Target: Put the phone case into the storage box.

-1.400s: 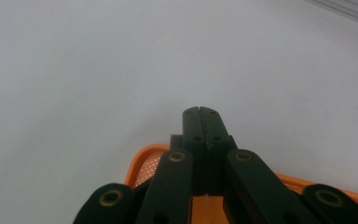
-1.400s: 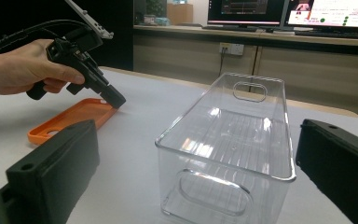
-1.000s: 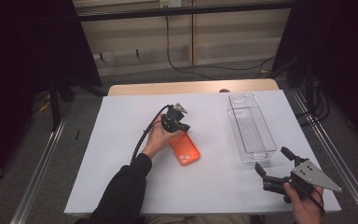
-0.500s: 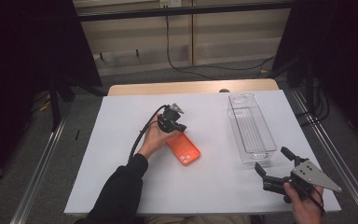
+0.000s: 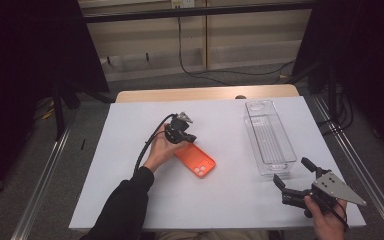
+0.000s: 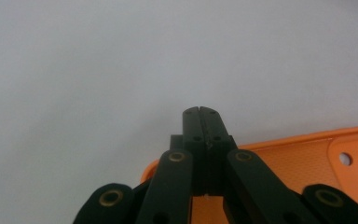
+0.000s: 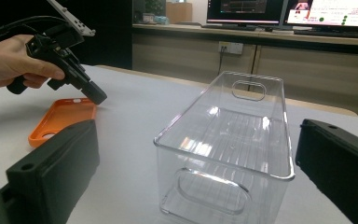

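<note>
Orange phone case [image 5: 196, 161] lying flat on the white table [image 5: 130, 190], camera cut-outs toward the near edge, left of the clear plastic bin [image 5: 269, 137] and apart from it. At the case's far end, left gripper [image 5: 186, 137] tilted down onto the case's rim, held in the person's left hand [image 5: 161, 148], black cable looping back along the dark sleeve [image 5: 125, 210]. Seen along that gripper's own view [image 6: 199, 112], jaws pressed fully together with nothing between them, tips over bare white tabletop just past the case's edge [image 6: 279, 158]. From the right gripper view, the same tool's tip [image 7: 97, 98] meeting the orange case [image 7: 63, 119] at its far rim; contact or a slight gap, cannot tell. Clear plastic bin standing empty and upright right of the case, long side running away from the person, handle slots at both ends [image 7: 228, 140]. Nearer than the bin's near end, right gripper [image 5: 293, 174] held in the right hand [image 5: 327, 220] just above the table's near edge, jaws spread wide, empty, aimed toward the bin.
</note>
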The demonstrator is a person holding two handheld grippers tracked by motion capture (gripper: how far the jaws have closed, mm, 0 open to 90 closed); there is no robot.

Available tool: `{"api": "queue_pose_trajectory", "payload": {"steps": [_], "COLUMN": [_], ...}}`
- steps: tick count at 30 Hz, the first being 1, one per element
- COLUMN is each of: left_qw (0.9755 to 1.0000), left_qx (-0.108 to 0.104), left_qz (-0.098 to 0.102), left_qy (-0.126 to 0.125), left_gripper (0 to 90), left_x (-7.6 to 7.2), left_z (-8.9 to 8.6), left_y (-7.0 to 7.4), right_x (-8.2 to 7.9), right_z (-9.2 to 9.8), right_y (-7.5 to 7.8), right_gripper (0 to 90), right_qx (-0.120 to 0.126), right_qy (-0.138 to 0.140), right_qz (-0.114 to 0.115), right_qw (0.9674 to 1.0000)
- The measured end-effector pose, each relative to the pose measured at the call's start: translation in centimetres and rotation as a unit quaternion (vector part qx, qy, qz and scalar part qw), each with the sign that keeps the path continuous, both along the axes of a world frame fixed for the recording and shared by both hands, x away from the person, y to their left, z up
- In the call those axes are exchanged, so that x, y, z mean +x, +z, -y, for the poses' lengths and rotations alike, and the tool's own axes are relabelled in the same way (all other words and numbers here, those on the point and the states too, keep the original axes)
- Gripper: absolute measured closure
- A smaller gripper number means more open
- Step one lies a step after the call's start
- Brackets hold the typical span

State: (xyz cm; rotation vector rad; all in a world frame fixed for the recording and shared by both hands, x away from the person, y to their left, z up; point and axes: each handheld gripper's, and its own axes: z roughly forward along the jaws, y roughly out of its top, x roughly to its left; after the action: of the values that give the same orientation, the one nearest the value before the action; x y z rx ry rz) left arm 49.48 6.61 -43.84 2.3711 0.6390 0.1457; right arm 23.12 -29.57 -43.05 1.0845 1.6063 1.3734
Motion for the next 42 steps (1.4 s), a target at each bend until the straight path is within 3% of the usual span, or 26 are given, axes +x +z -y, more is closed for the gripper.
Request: {"api": "queue_pose_trajectory", "payload": {"steps": [12,15,22,24,25,26,31,32,33,38,39,40,42], "left_qw": [0.9999,0.9999,0.9994,0.9994,0.9998,0.9994,0.9995,0.9998,0.9992,0.9993,0.9998,0.9993,0.9993], "left_qx": [0.013,0.007,0.028,0.026,0.016,0.028,0.024,0.015,0.028,0.025,0.011,0.025,0.023], "left_qz": [0.005,0.007,0.017,0.016,0.014,0.016,0.016,0.014,0.016,0.016,0.012,0.016,0.016], "left_qy": [-0.009,-0.004,-0.013,-0.015,-0.004,-0.015,-0.016,-0.009,-0.022,-0.022,-0.009,-0.023,-0.023], "left_gripper": [90.0,90.0,90.0,90.0,90.0,90.0,90.0,90.0,90.0,90.0,90.0,90.0,90.0], "left_x": [-0.5,-0.8,-1.5,-1.6,-1.8,-1.7,-1.9,-2.1,-2.0,-2.3,-2.5,-2.4,-2.5], "left_z": [-0.8,-0.9,-1.2,-1.3,-1.3,-1.5,-1.8,-1.7,-1.9,-2.2,-2.2,-2.4,-2.5], "left_y": [0.2,0.1,0.4,0.4,0.3,0.4,0.3,0.3,0.4,0.4,0.2,0.4,0.4], "right_x": [0.0,0.0,0.0,0.0,0.0,0.0,0.0,0.0,0.0,0.0,0.0,0.0,0.0], "right_z": [0.0,0.0,0.0,0.0,0.0,-0.1,0.0,0.0,0.0,0.0,-0.1,-0.1,0.0], "right_y": [0.0,0.0,0.0,0.0,0.0,0.0,0.0,0.0,0.0,0.0,0.0,0.0,0.0], "right_gripper": [0.0,0.0,0.0,0.0,0.0,0.0,0.0,0.0,0.0,0.0,0.0,0.0,0.0], "right_qx": [-0.002,-0.003,-0.001,-0.002,-0.002,-0.001,-0.002,-0.001,-0.001,-0.001,-0.001,-0.001,-0.001], "right_qy": [0.001,0.001,0.001,0.002,0.002,0.001,0.001,0.002,0.001,0.002,0.001,0.001,0.001], "right_qz": [0.001,0.0,-0.001,-0.001,-0.001,0.0,0.0,0.0,-0.001,0.0,0.0,0.0,0.0], "right_qw": [1.0,1.0,1.0,1.0,1.0,1.0,1.0,1.0,1.0,1.0,1.0,1.0,1.0]}}
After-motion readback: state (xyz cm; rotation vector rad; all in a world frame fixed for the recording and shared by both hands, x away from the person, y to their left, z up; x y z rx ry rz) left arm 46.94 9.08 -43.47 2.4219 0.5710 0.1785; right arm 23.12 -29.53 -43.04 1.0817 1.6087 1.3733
